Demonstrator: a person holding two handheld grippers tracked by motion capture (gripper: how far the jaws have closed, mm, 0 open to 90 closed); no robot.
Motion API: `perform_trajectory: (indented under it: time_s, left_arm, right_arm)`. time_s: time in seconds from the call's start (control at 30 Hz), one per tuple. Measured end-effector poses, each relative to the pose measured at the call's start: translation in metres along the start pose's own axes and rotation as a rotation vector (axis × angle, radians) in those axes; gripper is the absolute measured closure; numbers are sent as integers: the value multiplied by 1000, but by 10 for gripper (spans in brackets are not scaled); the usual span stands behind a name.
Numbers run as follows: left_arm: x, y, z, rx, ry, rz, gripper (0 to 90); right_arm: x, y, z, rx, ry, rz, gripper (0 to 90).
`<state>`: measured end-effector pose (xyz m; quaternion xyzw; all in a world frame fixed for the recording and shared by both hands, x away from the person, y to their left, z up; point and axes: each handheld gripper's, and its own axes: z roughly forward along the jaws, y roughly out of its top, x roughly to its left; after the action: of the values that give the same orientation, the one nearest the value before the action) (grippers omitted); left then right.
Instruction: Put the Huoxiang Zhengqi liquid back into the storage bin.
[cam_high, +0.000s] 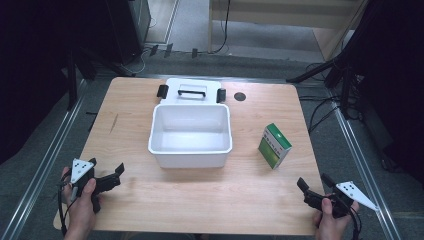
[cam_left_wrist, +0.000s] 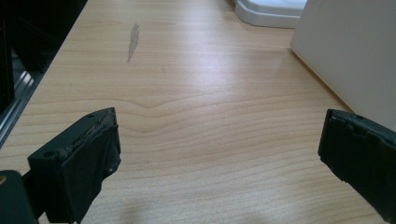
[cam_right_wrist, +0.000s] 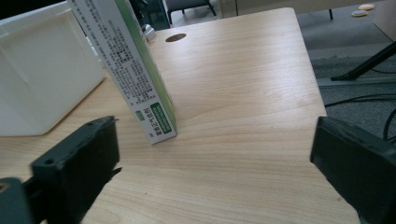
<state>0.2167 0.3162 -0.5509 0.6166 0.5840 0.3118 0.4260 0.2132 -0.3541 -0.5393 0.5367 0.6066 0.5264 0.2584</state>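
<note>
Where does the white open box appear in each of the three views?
High view: white box at table centre, lid behind it.
Left gripper view: its wall at the upper right.
Right gripper view: at the left edge.
Shared landmark: the wooden table.

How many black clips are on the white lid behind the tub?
2. One black clip sits at the left end of the white lid, the other black clip at its right end. The tub may hide more.

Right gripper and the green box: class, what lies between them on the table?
Nothing: in the right gripper view, bare wood runs from the open right gripper to the upright green box. The high view shows the same bare gap on the table.
</note>
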Motion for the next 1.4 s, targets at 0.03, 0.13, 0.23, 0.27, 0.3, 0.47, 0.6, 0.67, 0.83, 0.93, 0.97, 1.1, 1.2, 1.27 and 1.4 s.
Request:
perform_trajectory:
  time_s: [0.03,0.13,0.23,0.27,0.3,0.47,0.6,0.67,0.83,0.93,0.97,1.1,1.2,1.27,1.4]
  left_arm:
    - [0,0,0,1,4,2,0]
    - [-1,0,1,1,-5,-3,0]
    - [0,0,1,-3,-17,-15,0]
    - [1,0,1,-1,-20,-21,0]
    - [1,0,1,0,-22,-24,0]
    - [1,1,2,11,-39,-20,0]
    - [0,1,3,13,-33,-10,1]
    - [-1,1,3,10,-22,-7,1]
    - [-4,2,5,18,-15,11,1]
    - [-6,3,7,28,-19,32,1]
    - [-7,3,7,33,-16,41,1]
    - [-8,3,7,31,-9,44,1]
    - [-7,3,7,31,-11,32,1]
    - [-6,3,7,28,-12,28,1]
    - [-6,3,7,30,-14,31,1]
  right_arm:
    - [1,0,1,0,-1,-10,61]
    - [2,0,2,5,-9,-21,74]
    - [4,1,2,32,-3,-50,80]
    - [5,2,3,43,0,-54,84]
    - [5,3,4,68,6,-58,85]
    - [21,8,8,198,-37,-206,140]
    - [39,18,17,361,-18,-257,140]
    - [46,21,21,431,-10,-294,140]
    - [64,35,36,649,-49,-377,141]
    - [68,45,40,737,-66,-398,156]
    - [70,55,43,809,-71,-369,186]
    - [71,66,51,930,-58,-350,181]
    - [77,82,60,1038,-90,-390,167]
    - [81,91,63,1059,-95,-393,163]
    - [87,106,68,1068,-97,-411,159]
